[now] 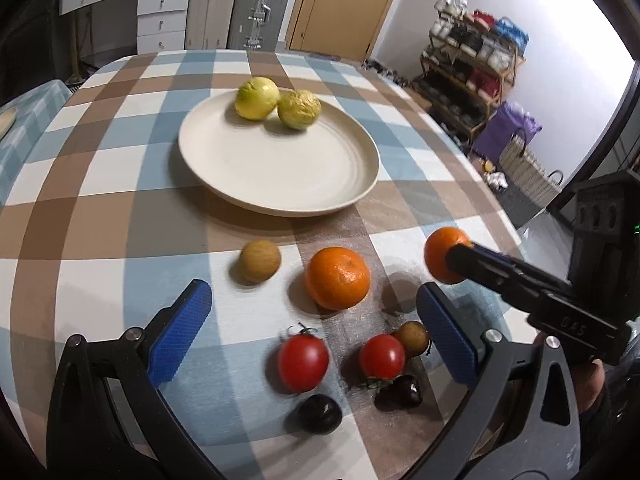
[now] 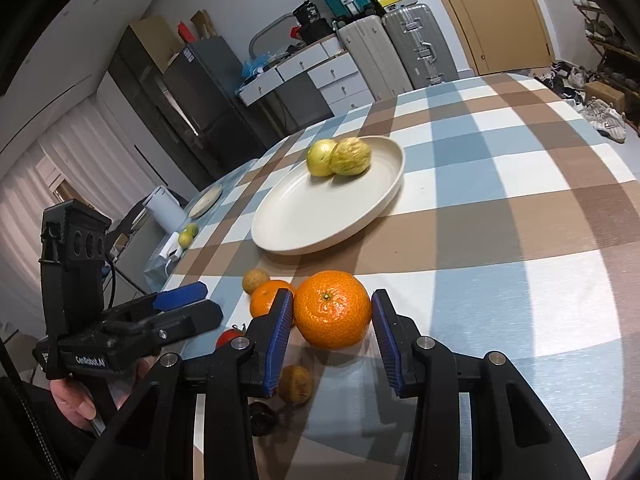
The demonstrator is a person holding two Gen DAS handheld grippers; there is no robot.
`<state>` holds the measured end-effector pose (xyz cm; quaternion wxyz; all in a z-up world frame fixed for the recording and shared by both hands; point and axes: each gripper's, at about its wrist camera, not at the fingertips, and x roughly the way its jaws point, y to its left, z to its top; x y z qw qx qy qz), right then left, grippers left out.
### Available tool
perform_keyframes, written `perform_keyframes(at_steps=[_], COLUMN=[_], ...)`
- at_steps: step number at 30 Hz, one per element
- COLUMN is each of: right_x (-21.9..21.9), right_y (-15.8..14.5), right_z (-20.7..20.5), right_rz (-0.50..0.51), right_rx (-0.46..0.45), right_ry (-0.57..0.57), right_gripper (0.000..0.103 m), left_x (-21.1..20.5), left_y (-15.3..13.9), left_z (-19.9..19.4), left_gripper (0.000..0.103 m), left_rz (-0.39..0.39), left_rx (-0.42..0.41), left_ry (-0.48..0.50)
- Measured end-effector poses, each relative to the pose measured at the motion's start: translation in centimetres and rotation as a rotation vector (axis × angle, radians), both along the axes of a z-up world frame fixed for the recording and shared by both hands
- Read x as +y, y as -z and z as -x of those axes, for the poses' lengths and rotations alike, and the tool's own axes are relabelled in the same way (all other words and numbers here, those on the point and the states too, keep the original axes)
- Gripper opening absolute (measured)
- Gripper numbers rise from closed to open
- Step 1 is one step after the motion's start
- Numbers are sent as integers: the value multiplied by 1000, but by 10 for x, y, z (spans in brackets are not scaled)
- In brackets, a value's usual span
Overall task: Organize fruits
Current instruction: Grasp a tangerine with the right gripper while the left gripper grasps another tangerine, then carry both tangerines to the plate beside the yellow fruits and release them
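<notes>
A cream plate (image 1: 280, 168) holds two yellow-green fruits (image 1: 257, 98) (image 1: 299, 109). In front of it on the checked cloth lie a tan round fruit (image 1: 260, 266), an orange (image 1: 337, 277), two red tomatoes (image 1: 303, 363) (image 1: 381, 356), a small brown fruit (image 1: 412, 338) and dark fruits (image 1: 319, 414). My left gripper (image 1: 316, 332) is open above the tomatoes. My right gripper (image 2: 331, 336) is shut on a second orange (image 2: 332, 310), which also shows in the left wrist view (image 1: 440, 254) just above the cloth. The plate also shows in the right wrist view (image 2: 320, 216).
The table edge (image 1: 500, 208) drops off at the right, with a shoe rack (image 1: 472, 68) and wicker basket (image 1: 524, 172) beyond. Suitcases (image 1: 240, 4), drawers and a door stand behind the table. A small plate (image 2: 206, 200) and a white jug (image 2: 168, 212) sit on the far left side.
</notes>
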<state>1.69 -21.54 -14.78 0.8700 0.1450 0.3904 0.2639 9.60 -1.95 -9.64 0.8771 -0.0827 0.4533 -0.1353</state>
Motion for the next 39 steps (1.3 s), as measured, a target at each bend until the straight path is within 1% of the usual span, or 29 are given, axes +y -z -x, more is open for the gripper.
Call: perform_keyframes(at_steps=[2, 4, 10, 15, 17, 19, 20, 23, 27, 30, 32, 33, 34, 35, 37, 39], right_x=[-5, -8, -19, -22, -24, -25, -25, -25, -25, -25, -25, -25, -25, -25, -26, -26], right_y=[-1, -1, 2, 1, 1, 1, 2, 3, 6, 5, 4, 4, 5, 5, 5, 5], right_z=[2, 2, 3, 5, 5, 6, 5, 5, 1, 2, 3, 4, 4, 4, 3, 3], right_rz=[-3, -8, -27, -41, -48, -51, -52, -57, -62, -65, -65, -66, -66, -68, -69, -68], right_rx=[-7, -9, 5, -4, -4, -6, -5, -2, 14, 7, 3, 2, 2, 2, 2, 3], right_ry=[6, 10, 23, 15, 12, 9, 8, 2, -7, -12, -15, -15, -15, -17, -15, -16], right_gripper=[41, 41, 41, 41, 41, 41, 41, 41, 41, 41, 41, 41, 41, 41, 41, 41], left_x=[-7, -11, -17, -21, -23, -26, -28, -32, -34, -32, -32, -32, -32, -32, -33, -34], left_y=[1, 2, 5, 8, 11, 13, 13, 15, 17, 20, 22, 22, 23, 23, 23, 21], left_z=[-3, -9, -20, -25, -26, -28, -28, -28, -31, -34, -36, -37, -37, -37, -37, -35], left_gripper=[102, 102, 100, 87, 80, 76, 72, 68, 65, 56, 48, 47, 43, 38, 38, 37], left_rz=[2, -16, -8, -8, 2, 13, 18, 10, -4, -5, -2, -3, -4, -10, -16, 11], left_rx=[11, 29, 76, 102, 119, 131, 134, 137, 146, 156, 164, 165, 163, 160, 155, 141], left_ry=[-2, -30, -54, -49, -43, -27, -18, -11, -18, -25, -21, -20, -20, -21, -2, 30])
